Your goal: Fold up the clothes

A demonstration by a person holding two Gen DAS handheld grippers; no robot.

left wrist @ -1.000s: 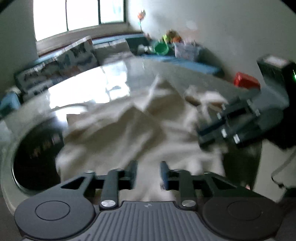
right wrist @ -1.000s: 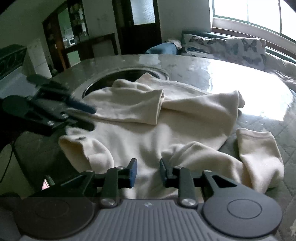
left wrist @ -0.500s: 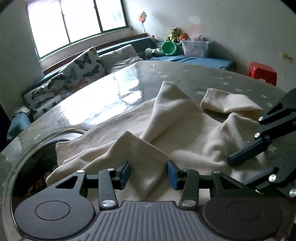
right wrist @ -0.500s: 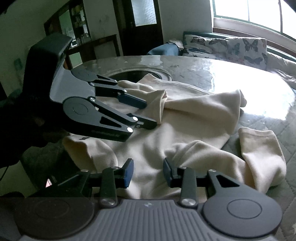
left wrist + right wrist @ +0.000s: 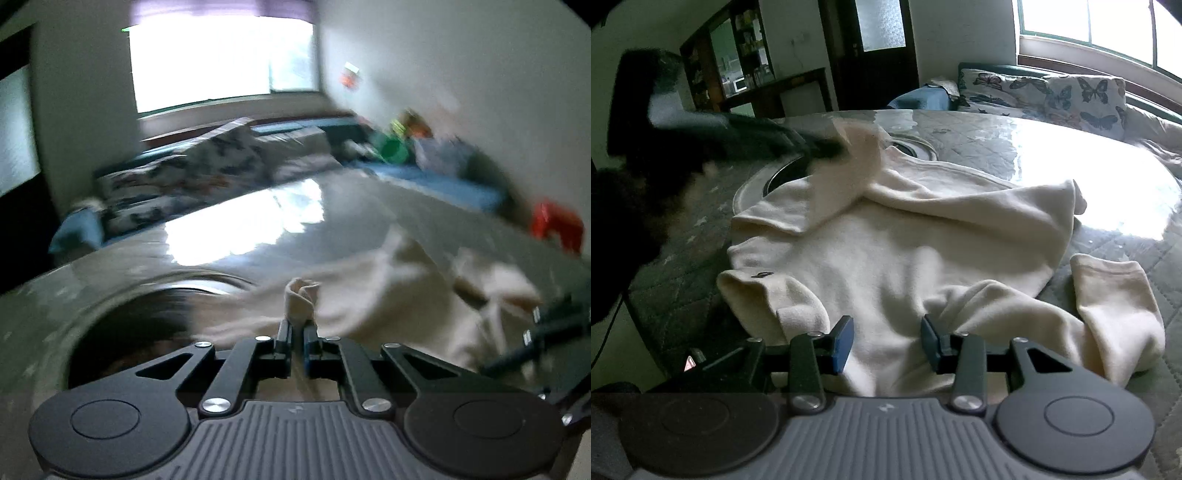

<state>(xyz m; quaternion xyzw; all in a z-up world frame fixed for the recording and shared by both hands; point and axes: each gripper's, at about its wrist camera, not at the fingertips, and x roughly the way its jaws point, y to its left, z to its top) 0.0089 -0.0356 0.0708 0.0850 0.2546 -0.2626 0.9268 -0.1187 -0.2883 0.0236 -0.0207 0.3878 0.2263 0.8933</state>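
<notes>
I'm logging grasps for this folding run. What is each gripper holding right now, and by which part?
The left gripper pinches a bunched end of the cream sweatshirt, apparently a sleeve. The right gripper is open over the sweatshirt, holding nothing.

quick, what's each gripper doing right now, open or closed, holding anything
Left gripper: shut on a pinched fold of the cream fleece sweatshirt.
Right gripper: open, holding nothing, jaws apart just above the sweatshirt.

left claw [image 5: 297,334] pinched closed, right claw [image 5: 887,341] spread wide
</notes>
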